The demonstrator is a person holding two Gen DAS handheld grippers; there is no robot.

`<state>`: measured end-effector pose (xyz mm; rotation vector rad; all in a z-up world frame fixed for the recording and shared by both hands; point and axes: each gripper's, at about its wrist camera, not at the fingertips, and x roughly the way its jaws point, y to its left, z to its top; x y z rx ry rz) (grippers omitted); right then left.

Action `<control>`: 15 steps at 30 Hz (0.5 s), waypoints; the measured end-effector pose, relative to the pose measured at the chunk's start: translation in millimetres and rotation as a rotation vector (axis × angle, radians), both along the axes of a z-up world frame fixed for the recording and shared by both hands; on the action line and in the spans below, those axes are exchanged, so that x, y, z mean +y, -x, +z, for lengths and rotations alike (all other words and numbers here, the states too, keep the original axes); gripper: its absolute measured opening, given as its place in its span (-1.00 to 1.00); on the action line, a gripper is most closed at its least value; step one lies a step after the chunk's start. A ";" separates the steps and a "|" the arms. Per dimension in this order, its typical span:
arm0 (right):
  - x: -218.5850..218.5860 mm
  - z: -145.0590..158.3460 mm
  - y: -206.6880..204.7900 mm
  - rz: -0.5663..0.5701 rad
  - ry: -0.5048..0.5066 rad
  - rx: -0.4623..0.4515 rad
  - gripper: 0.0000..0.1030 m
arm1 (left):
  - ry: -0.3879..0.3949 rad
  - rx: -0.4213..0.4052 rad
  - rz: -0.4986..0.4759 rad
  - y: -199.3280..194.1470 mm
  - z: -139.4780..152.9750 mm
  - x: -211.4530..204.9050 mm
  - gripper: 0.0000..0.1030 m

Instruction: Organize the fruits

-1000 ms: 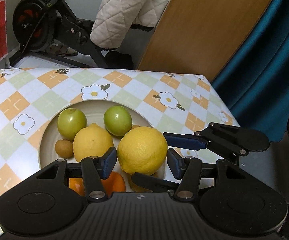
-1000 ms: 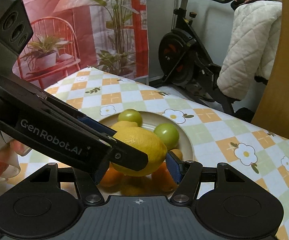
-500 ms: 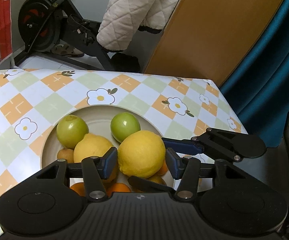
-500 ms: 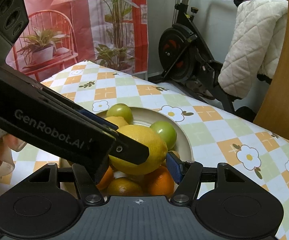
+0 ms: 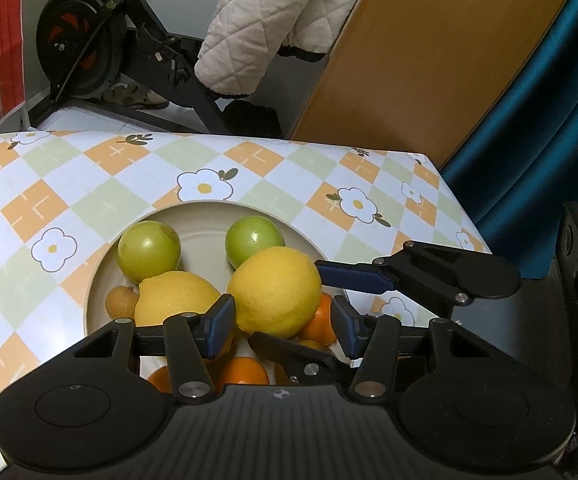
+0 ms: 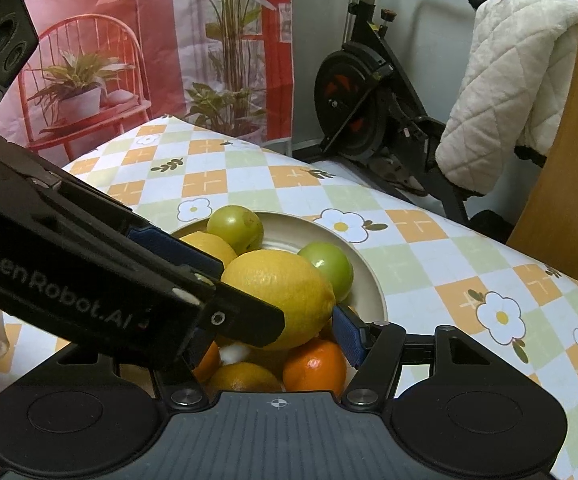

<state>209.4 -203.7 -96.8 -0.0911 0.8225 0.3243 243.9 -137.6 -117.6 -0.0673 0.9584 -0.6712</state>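
lemon (image 5: pixel 277 290): dimpled, waxy rind | green fruit (image 5: pixel 149 250): smooth, glossy | plate (image 5: pixel 205 228): matt beige | tablecloth (image 5: pixel 89 184): slick, printed | left gripper (image 5: pixel 283 330): matt black plastic, blue pads | jacket (image 5: pixel 257 20): quilted cloth

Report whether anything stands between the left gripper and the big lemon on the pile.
Yes. The right gripper straddles the big lemon; its lower finger lies across the gap between the left gripper's pads, just in front of the fruit.
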 end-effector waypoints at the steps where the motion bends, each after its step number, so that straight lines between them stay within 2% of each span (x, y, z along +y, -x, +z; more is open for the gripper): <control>1: 0.8 0.3 0.1 0.004 0.002 -0.003 0.16 | 0.002 0.001 0.001 -0.2 0.2 0.9 0.06; 15: 5.1 1.4 0.2 0.017 0.001 -0.005 0.14 | 0.000 0.004 0.011 -1.3 0.2 1.8 0.06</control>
